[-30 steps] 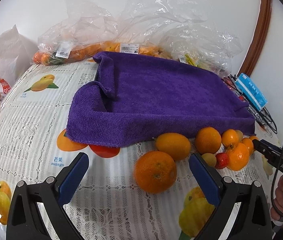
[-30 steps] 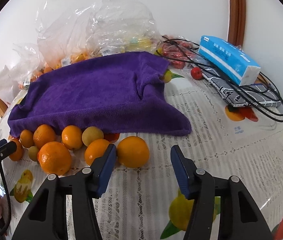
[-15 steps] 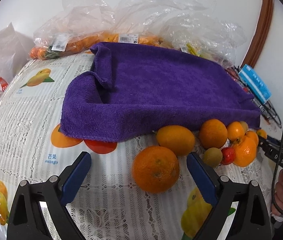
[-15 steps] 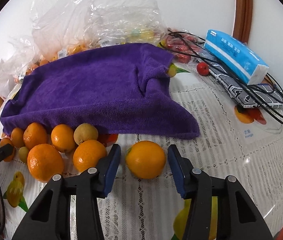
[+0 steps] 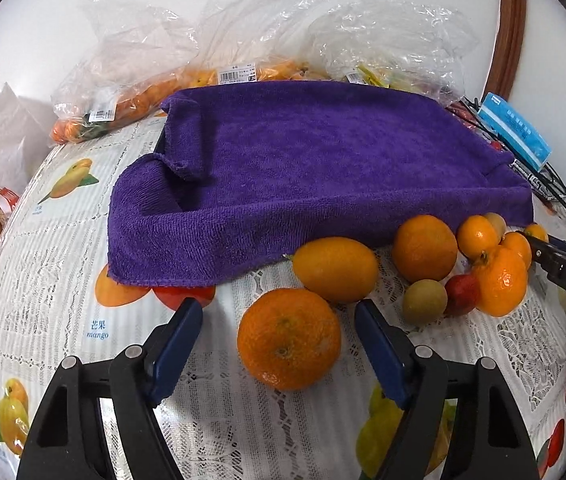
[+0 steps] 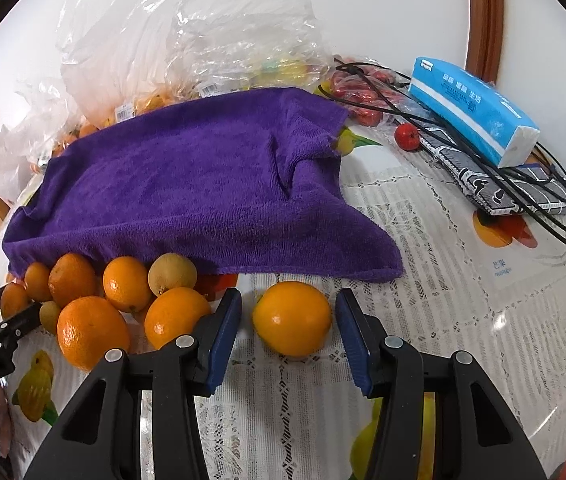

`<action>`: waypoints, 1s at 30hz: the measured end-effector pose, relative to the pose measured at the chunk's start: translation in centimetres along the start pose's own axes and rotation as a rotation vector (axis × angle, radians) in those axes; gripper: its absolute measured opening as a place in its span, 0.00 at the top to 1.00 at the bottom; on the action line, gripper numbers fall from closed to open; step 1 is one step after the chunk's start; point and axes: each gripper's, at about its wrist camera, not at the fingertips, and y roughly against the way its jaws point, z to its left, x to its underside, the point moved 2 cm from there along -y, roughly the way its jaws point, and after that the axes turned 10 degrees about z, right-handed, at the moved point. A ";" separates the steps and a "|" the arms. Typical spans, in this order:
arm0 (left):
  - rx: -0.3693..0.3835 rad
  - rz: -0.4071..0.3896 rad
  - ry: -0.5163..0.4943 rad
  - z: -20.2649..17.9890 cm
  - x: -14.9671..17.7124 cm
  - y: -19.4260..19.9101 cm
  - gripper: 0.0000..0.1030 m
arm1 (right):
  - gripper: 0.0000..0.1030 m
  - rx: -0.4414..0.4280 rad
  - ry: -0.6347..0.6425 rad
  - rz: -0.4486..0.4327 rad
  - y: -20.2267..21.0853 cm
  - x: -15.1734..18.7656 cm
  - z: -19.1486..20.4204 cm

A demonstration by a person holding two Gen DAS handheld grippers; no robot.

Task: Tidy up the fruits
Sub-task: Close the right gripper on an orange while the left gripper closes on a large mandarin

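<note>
A purple towel [image 5: 323, 168] covers a tray on the fruit-print tablecloth; it also shows in the right wrist view [image 6: 187, 184]. Several oranges and small fruits lie along its front edge. My left gripper [image 5: 279, 320] is open, its blue pads on either side of a large orange [image 5: 289, 338], not touching it. My right gripper [image 6: 289, 310] is open around a smooth yellow-orange fruit [image 6: 291, 318], pads close to both its sides. A pile of oranges [image 6: 95, 300] lies left of it.
Plastic bags of fruit [image 5: 187, 76] stand behind the towel. A blue tissue pack [image 6: 475, 112], black cables [image 6: 555, 208] and a small red fruit [image 6: 407, 136] lie at the back right. The other gripper's tip [image 5: 563, 268] shows at the right edge.
Both grippers have moved forward. The large orange now sits between the left pads, and the yellow-orange fruit between the right pads. The right jaws have narrowed a little.
</note>
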 end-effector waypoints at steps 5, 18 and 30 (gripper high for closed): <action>0.008 -0.014 0.030 0.6 0.1 0.2 0.37 | 0.61 -0.013 -0.009 -0.006 0.1 0.0 -0.2; 0.111 -0.043 0.050 1.0 0.2 0.6 0.61 | 0.65 -0.027 0.013 -0.007 0.3 0.2 0.1; 0.195 -0.072 0.119 2.3 0.2 1.1 0.61 | 0.65 -0.046 0.006 -0.043 1.3 0.6 0.0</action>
